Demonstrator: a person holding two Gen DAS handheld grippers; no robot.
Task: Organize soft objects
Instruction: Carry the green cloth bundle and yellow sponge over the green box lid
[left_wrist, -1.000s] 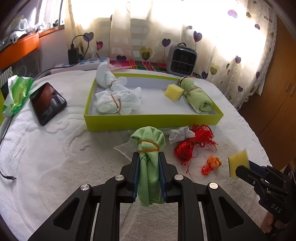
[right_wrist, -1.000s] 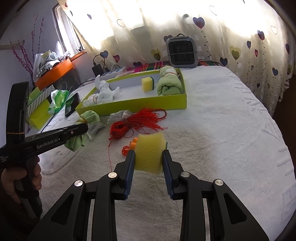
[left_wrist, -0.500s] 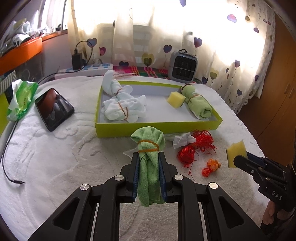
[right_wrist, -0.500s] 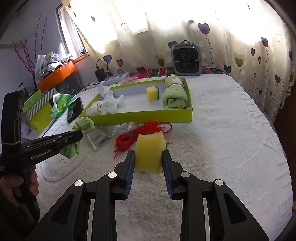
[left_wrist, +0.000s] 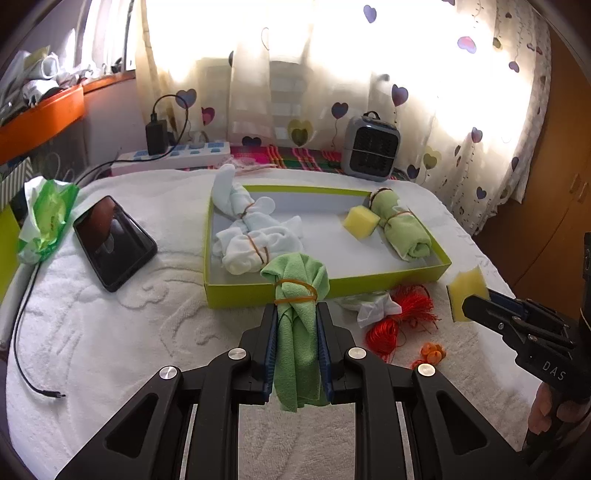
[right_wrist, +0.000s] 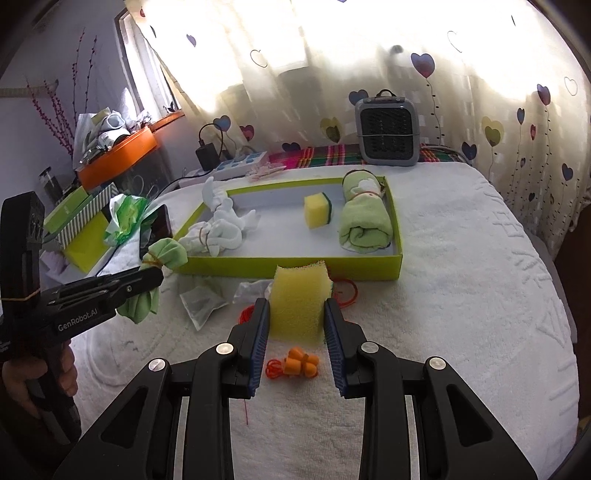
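Bed: a big white towel (right_wrist: 461, 277) covers it, and everything sits on top of it.
Tray: the green tray (left_wrist: 236, 293) lies in the middle of the towel, past both my grippers.
Left gripper: my left gripper (left_wrist: 296, 343) is squeezed nearly shut on the green cloth bundle (left_wrist: 297, 295). The bundle has a rubber band round it. I hold it in the air just in front of the tray's near wall.
Right gripper: my right gripper (right_wrist: 297, 332) pinches the yellow sponge (right_wrist: 300, 302) between its two blue pads. It is up in the air, just in front of the tray's near wall.
In the tray: a white cloth bundle (left_wrist: 255, 240) lies at the left end. A rolled green towel (left_wrist: 404, 229) lies at the right end. A small yellow sponge block (left_wrist: 360, 221) sits touching the roll's left side.
Phone: a black phone (left_wrist: 112, 242) lies flat on the towel, left of the tray.
Red string: a red string bunch (left_wrist: 400, 317) lies on the towel just in front of the tray, with a white crumpled bit (left_wrist: 373, 308) touching it.
Orange thing: a little orange piece (right_wrist: 303, 360) lies on the towel under my right gripper. I cannot tell what it is.
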